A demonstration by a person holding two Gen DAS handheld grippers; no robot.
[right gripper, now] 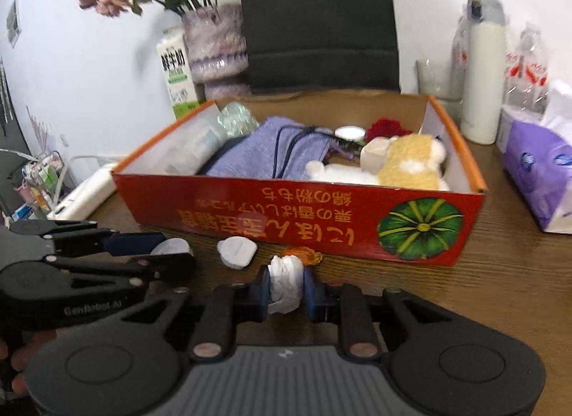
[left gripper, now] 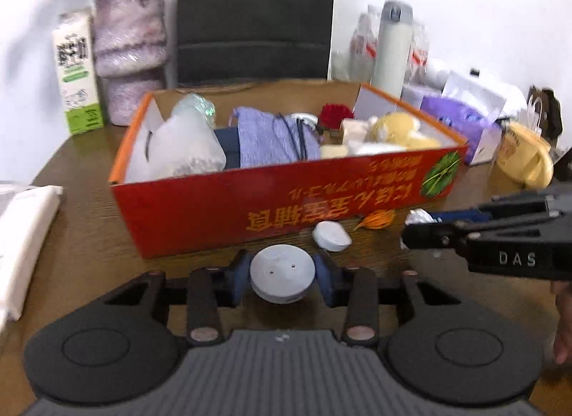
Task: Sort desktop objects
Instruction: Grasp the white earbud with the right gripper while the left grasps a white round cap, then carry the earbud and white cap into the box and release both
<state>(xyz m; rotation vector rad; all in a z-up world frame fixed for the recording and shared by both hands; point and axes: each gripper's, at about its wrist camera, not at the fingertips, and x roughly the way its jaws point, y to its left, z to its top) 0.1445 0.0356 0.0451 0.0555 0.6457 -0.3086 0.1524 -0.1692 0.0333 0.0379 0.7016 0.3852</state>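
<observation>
Now, left wrist view: left gripper low centre, blue pads pinching grey disc over table. Red box fills middle, packed with purple pouch, plush. White lump and orange bit lie before box. Right gripper enters from right edge.

Right wrist view: right gripper low centre, pads pinching crumpled white wad. Box just beyond. Left gripper at left edge around disc. Tissue pack at right.
</observation>
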